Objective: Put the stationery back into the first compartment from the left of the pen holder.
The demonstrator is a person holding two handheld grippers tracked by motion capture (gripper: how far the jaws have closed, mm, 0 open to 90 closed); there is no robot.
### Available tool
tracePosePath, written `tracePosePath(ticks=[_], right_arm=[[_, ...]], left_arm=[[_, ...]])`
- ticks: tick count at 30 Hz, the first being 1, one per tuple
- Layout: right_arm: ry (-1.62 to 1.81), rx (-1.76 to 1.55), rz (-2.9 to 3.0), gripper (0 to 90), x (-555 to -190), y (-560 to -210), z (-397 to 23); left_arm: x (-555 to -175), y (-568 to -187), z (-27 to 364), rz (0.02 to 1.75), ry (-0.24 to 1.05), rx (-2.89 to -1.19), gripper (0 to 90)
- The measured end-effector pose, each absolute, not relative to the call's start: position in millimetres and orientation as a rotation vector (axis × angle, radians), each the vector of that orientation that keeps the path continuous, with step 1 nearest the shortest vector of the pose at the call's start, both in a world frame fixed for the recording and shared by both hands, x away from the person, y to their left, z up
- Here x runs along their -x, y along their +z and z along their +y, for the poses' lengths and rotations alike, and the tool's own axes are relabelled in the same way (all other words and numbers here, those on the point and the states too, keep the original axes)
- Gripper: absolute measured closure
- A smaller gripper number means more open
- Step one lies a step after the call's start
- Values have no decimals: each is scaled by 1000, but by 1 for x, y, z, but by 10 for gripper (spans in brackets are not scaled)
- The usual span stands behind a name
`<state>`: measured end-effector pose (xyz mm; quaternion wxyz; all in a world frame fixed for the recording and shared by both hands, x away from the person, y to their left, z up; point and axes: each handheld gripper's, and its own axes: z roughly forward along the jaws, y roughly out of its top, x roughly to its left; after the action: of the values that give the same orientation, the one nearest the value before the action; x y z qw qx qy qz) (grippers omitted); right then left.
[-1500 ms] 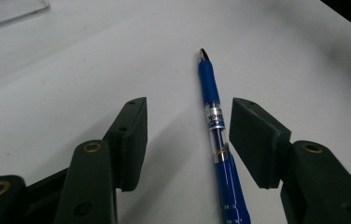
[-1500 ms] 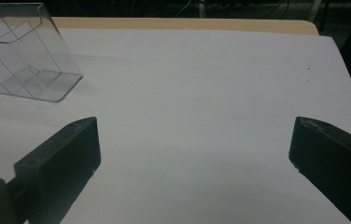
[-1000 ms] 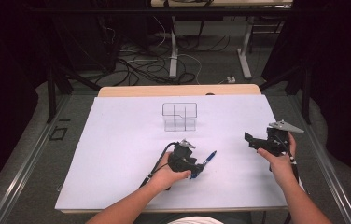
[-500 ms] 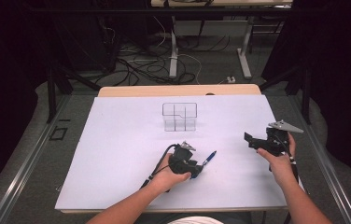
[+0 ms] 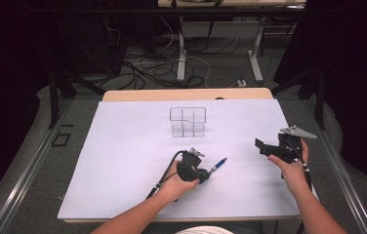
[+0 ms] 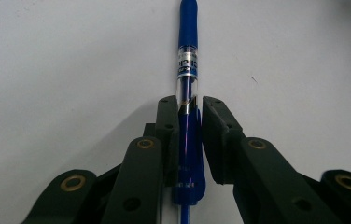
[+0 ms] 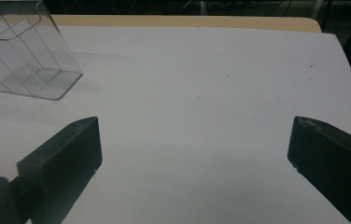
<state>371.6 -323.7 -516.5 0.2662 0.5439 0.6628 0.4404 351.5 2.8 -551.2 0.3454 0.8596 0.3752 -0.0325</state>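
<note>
While closing, left gripper (image 6: 190, 109) jaws pinch the pen (image 6: 187, 56) on the table (image 5: 123, 146).
Right gripper (image 7: 194, 140) wide open, empty.

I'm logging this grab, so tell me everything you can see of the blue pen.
The blue pen is a plastic ballpoint with a clear barrel, a printed label band and a solid blue end section pointing away from the left gripper. It lies flat on the white table cover. The jaws have just been closing and now flank its barrel closely, the left pad against it; a slight gap may remain on the other side.
</note>
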Motion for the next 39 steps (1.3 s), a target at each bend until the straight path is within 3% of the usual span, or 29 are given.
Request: tracePosePath(ticks=[16, 19, 20, 31, 39], right_arm=[[1185, -1460, 1792, 32, -372, -517, -325], [1184, -1460, 1791, 32, -372, -517, -326], [1184, -1460, 1792, 32, -372, -517, -326], [1182, -1463, 1792, 32, -373, -518, -326], [1182, -1466, 1792, 32, -373, -518, -326]], left_arm=[[-352, -550, 6, 955, -113, -2198, 786], [-353, -546, 8, 954, -79, -2173, 825], [-356, -543, 10, 968, -96, -2176, 900], [-358, -546, 13, 990, -87, -2181, 900], [-358, -544, 13, 998, -91, -2163, 761]])
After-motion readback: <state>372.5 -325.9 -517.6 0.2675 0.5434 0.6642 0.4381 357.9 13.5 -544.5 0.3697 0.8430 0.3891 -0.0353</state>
